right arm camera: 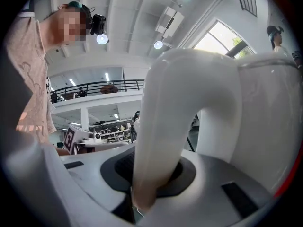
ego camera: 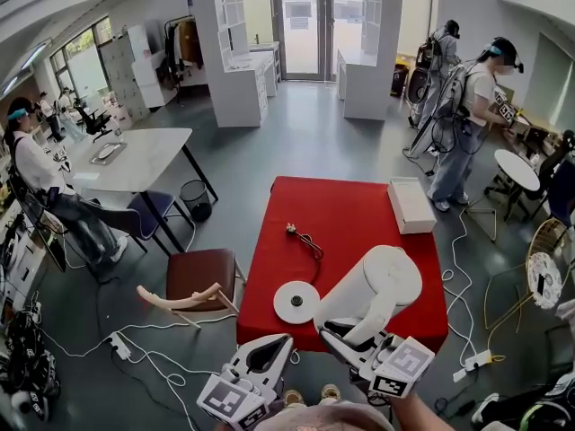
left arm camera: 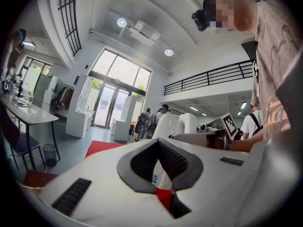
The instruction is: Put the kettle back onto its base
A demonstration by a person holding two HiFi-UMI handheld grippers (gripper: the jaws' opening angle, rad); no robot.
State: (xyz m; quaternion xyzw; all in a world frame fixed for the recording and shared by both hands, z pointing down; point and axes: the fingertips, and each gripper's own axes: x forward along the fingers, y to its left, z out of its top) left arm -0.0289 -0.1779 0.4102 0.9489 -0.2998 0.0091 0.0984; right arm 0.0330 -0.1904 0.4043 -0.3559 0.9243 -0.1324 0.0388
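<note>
Head view: one kettle (ego camera: 377,287), one base (ego camera: 296,302).

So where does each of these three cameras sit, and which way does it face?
Head view: on the person's head, looking steeply down at the red table, kettle and base; left tool, right tool and a forearm show at the bottom.
Left gripper view: on the left tool, looking along its empty jaws; torso at right.
Right gripper view: on the right tool, facing the handle its jaws clamp; torso at left.
Shared: the kettle appears in all three.
</note>
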